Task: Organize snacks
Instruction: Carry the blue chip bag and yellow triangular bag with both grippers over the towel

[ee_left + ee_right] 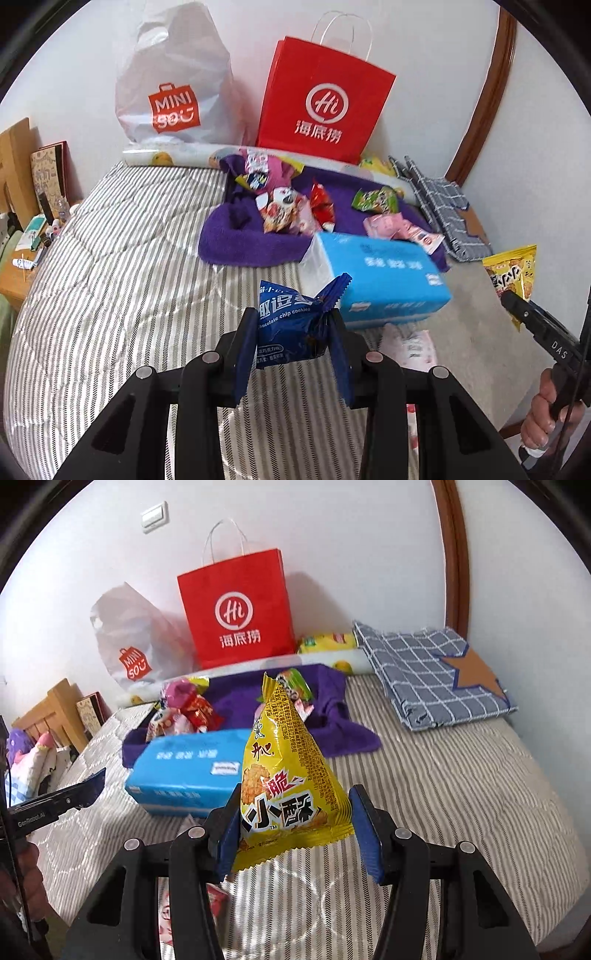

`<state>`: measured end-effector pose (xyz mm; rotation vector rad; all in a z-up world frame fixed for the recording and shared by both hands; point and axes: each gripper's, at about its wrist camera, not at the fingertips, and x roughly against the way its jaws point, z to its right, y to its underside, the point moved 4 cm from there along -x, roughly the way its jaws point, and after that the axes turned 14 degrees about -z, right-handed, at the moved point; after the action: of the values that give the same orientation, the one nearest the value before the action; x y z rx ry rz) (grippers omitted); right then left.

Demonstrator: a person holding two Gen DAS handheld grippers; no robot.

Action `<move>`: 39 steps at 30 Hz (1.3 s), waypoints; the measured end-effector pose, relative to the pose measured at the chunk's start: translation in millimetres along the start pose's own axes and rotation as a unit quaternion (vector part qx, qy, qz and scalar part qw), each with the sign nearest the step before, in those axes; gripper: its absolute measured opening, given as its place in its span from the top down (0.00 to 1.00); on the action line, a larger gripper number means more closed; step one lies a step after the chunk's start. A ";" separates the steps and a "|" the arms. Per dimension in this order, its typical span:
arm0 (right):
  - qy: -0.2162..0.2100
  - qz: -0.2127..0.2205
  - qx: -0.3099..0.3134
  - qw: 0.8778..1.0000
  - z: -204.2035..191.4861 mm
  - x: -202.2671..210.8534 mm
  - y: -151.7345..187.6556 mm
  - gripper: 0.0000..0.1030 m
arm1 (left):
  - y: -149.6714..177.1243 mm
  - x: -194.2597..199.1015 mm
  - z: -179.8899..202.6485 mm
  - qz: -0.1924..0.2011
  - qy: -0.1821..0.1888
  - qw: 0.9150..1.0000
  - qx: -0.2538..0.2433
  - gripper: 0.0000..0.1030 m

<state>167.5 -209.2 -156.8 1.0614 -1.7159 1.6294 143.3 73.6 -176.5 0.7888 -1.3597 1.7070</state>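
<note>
Holding a cookie pack [291, 325] pinched in my left claw [293, 349] and a yellow bag [291, 794] in my right claw [295, 834], both above the bed [122, 277]; most snacks [295, 210] remain unsorted on the towel [236, 240].

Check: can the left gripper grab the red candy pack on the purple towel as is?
Probably not yet. The left gripper is shut on the blue cookie pack, so its jaws are occupied. The path to the red candy pack on the purple towel looks unobstructed otherwise.
</note>
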 end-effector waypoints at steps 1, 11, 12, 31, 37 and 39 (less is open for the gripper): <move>0.004 0.005 0.002 1.000 -2.5 4.4 -2.3 0.47 | -1.3 2.7 0.9 0.001 0.002 1.000 0.000 0.66; 0.011 0.036 0.015 0.999 -21.2 32.0 -22.0 0.47 | -19.8 27.4 10.4 0.017 0.006 1.000 -0.002 0.66; 0.009 0.037 0.015 0.999 -22.4 33.0 -24.2 0.47 | -22.5 28.9 11.5 0.018 0.006 1.000 -0.003 0.66; -0.008 0.053 0.021 0.998 -41.4 1.7 -89.5 0.47 | -84.4 12.4 11.0 0.041 -0.010 0.999 -0.020 0.66; -0.017 0.048 0.021 0.998 -44.9 -27.6 -116.7 0.47 | -113.0 -9.6 12.3 0.035 -0.013 0.999 -0.016 0.66; -0.020 0.048 0.020 0.998 -44.7 -37.6 -126.1 0.47 | -122.7 -16.8 14.2 0.035 -0.010 0.999 -0.018 0.66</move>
<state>286.6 -153.4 -111.9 1.0514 -1.7911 1.7192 258.5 69.1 -129.1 0.7489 -1.4429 1.7279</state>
